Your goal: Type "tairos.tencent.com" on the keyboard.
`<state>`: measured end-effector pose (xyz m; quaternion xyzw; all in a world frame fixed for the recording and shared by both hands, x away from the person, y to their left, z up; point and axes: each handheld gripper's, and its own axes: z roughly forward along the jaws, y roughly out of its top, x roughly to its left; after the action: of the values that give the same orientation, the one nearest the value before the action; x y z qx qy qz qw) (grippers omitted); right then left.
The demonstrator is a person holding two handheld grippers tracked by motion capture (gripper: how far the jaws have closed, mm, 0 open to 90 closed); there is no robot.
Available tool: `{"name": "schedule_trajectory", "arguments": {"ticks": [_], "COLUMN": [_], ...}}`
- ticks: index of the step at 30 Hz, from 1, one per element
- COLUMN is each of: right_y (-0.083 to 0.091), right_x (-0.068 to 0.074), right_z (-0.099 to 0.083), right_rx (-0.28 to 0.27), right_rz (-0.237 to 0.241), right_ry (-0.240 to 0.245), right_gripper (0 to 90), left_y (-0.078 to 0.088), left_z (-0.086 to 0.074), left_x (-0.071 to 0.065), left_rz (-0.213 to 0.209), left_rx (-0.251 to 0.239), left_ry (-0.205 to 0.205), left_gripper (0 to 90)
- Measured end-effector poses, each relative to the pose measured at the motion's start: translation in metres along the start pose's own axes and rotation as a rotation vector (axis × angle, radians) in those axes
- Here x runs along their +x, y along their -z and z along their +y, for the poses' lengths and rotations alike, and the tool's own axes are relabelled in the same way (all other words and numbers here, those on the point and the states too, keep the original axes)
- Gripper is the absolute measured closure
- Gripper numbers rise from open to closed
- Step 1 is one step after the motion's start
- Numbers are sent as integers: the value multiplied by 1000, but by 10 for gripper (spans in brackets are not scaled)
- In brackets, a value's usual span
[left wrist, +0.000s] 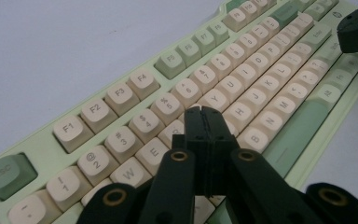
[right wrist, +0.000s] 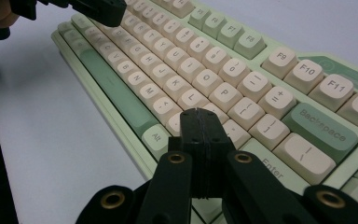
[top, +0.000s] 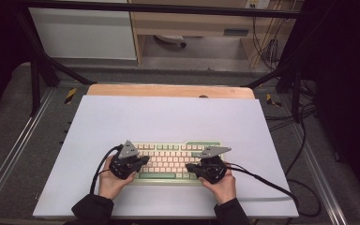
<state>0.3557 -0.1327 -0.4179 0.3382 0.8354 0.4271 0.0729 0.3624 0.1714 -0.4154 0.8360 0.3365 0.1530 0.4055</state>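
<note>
Your left hand-held gripper [left wrist: 204,112] and right hand-held gripper [right wrist: 200,113] hover, jaws pressed together empty, over the pale-green, cream-keyed keyboard [top: 173,159].

Overhead camera looks down; both tool cameras closely share the keyboard [top: 176,161].

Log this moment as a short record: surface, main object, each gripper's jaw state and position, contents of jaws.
surface: white sheet on the table
main object: pale green keyboard with cream keys, lying flat near the person's edge
left gripper: jaws shut, tip over the keyboard's left letter keys
right gripper: jaws shut, tip over the keys left of Enter
contents of jaws: nothing in either
contact with keys: cannot tell
</note>
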Motion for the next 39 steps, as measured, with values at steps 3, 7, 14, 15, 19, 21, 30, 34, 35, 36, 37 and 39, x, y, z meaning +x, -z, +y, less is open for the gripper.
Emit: {"name": "schedule_trajectory", "arguments": {"ticks": [3, 7, 14, 15, 19, 21, 30, 34, 35, 36, 37, 39], "right_y": [0, -1, -4, -4, -7, -9, -21, -24, -25, -26, -26, -27], "right_x": [0, -1, 1, 2, 3, 4, 7, 7, 7, 8, 8, 8], "right_z": [1, 1, 4, 4, 6, 7, 11, 10, 9, 9, 9, 9], "right_rx": [1, -1, 4, 5, 12, 12, 21, 27, 28, 27, 29, 28], "right_rz": [1, 4, 9, 9, 13, 14, 27, 28, 29, 29, 29, 28], "right_ry": [0, -2, -1, -1, -2, 6, 14, 10, 11, 10, 7, 7], "right_gripper": [900, 900, 900, 900, 900, 900, 900, 900, 900, 900, 900, 900], "left_y": [5, 11, 20, 21, 26, 29, 37, 38, 38, 39, 39, 40], "left_z": [-3, -7, -15, -16, -21, -24, -36, -38, -38, -38, -39, -39], "left_x": [2, 5, 10, 11, 14, 16, 23, 26, 26, 26, 27, 27], "left_rz": [2, 4, 12, 14, 16, 21, 28, 28, 28, 29, 29, 30], "left_rx": [-4, -11, -17, -15, -19, -20, -20, -21, -22, -24, -24, -24], "left_ry": [2, 11, 21, 21, 28, 34, 59, 64, 63, 64, 63, 64], "left_gripper": [898, 898, 897, 897, 897, 897, 896, 896, 896, 896, 896, 896]}}
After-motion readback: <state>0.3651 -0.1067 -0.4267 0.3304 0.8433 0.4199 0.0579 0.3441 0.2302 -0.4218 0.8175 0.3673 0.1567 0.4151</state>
